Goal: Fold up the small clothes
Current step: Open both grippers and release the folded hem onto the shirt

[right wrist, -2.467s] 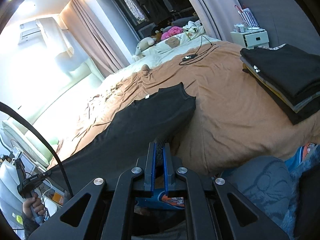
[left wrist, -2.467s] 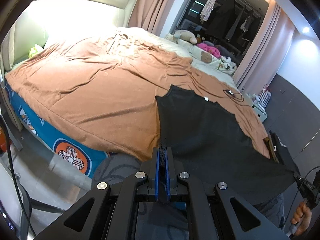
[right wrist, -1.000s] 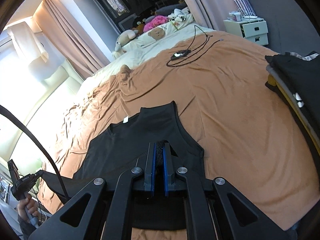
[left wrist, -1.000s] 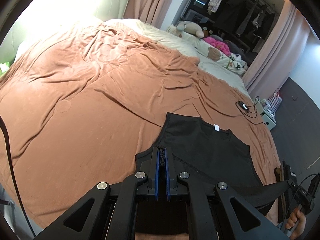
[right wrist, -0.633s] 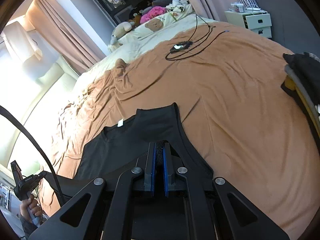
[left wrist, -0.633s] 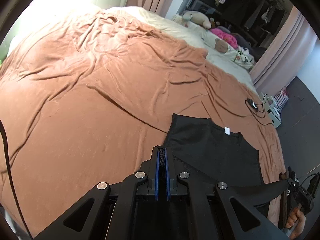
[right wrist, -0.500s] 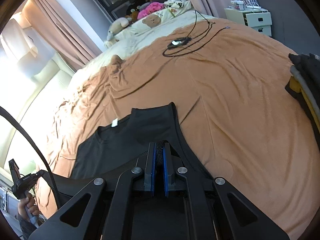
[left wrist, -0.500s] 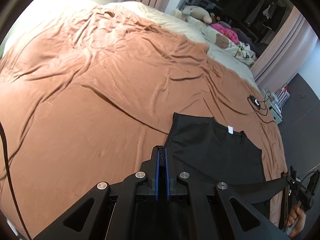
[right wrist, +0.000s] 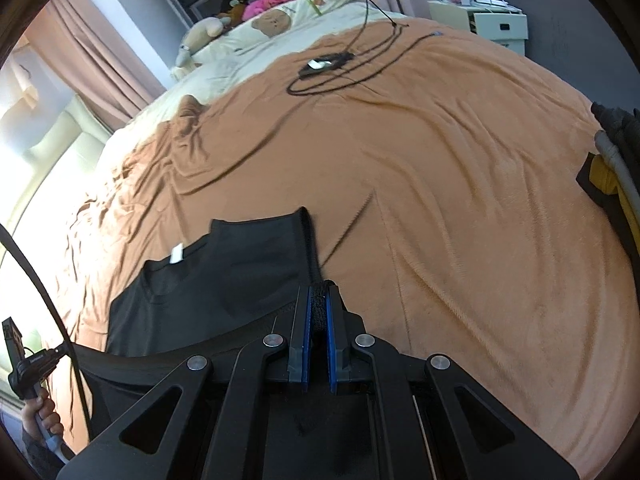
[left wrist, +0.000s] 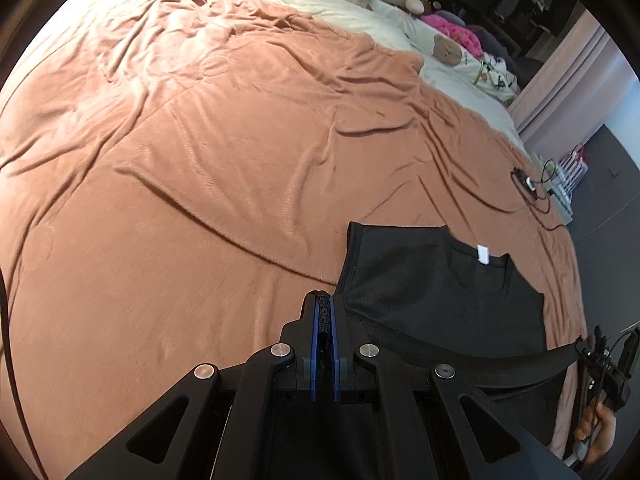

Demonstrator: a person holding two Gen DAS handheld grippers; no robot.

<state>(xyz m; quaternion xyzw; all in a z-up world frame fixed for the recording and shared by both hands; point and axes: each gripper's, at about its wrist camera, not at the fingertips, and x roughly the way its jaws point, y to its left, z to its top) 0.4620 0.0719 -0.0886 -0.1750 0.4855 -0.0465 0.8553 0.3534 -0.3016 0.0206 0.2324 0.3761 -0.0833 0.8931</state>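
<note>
A black sleeveless top with a white neck label lies partly on the brown blanket, its shoulders and neck flat on the bed. My left gripper is shut on the top's left bottom corner. My right gripper is shut on the top's other bottom corner; the top stretches from the bed back to both jaws. The hem hangs taut between the two grippers, lifted above the bed. The lower part of the top is hidden under the gripper bodies.
A black cable with a small device lies on the blanket further back. A stack of folded dark and yellow clothes sits at the right edge. Pillows and soft toys lie at the head end. A white bedside drawer unit stands beyond.
Both grippers have moved forward over the bed with the top's hem. The top's shoulder end has been laid flat on the blanket and the garment now looks shorter from fold-over.
</note>
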